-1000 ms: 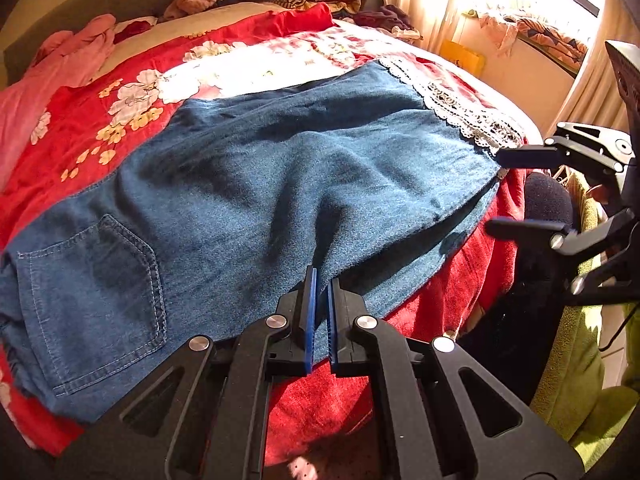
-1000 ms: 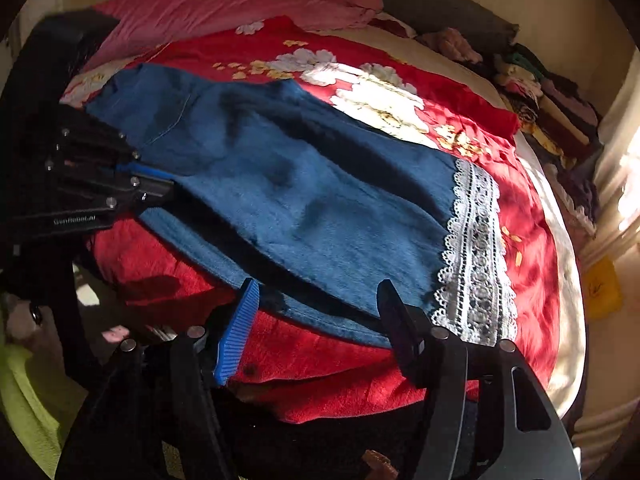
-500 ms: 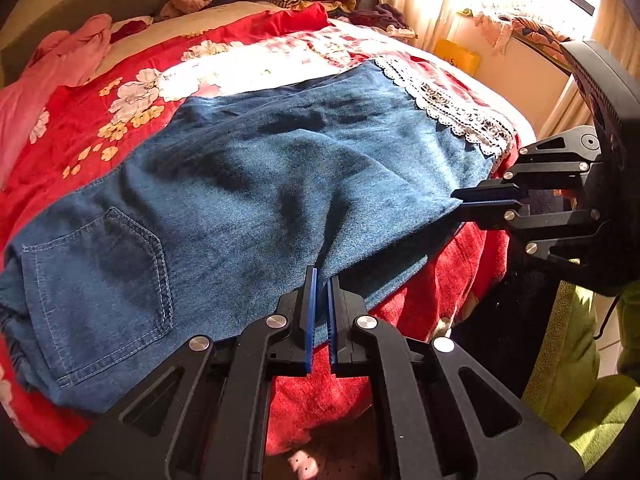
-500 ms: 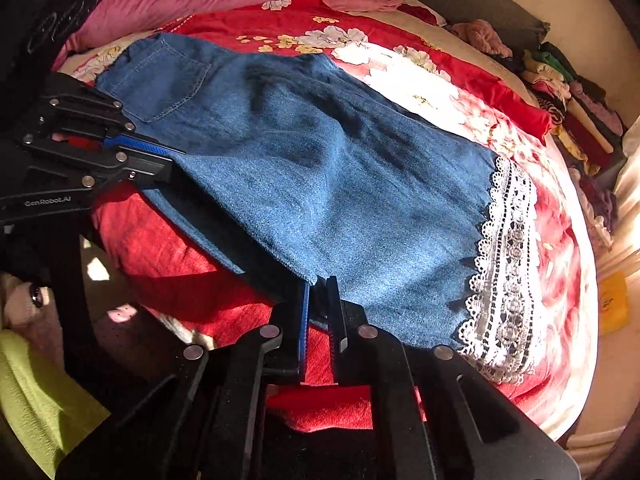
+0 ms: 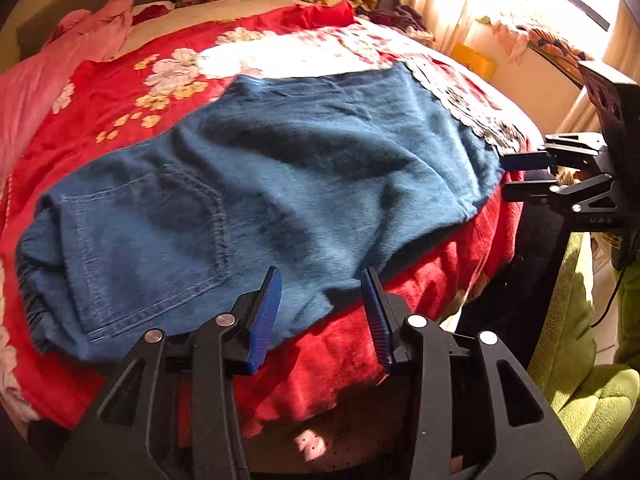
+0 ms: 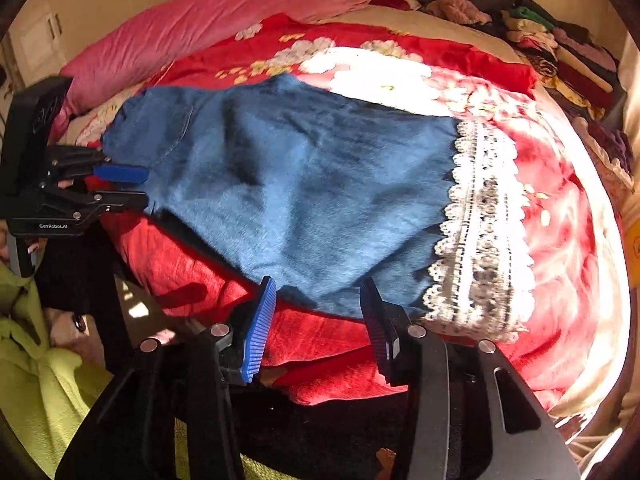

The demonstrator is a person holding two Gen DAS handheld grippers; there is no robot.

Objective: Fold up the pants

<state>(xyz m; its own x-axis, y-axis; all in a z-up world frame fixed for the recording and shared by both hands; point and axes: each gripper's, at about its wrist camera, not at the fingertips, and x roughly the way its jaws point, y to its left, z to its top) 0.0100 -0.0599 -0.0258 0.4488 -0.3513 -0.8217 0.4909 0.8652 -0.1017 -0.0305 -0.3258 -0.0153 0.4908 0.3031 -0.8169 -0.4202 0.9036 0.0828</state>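
denim pants (image 5: 256,200) lie flat across the red floral blanket (image 5: 120,92) on the bed, lace hem (image 6: 484,232) toward the window side; left gripper (image 5: 320,312) and right gripper (image 6: 316,316), jaws just opened and spread, pinch nothing at the near fabric edge

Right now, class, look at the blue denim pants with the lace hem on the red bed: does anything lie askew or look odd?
The blue denim pants lie slanted across the red floral bedspread, rumpled, and their near edge reaches the bed's front edge. Both the left gripper and right gripper have just opened; neither holds the cloth.
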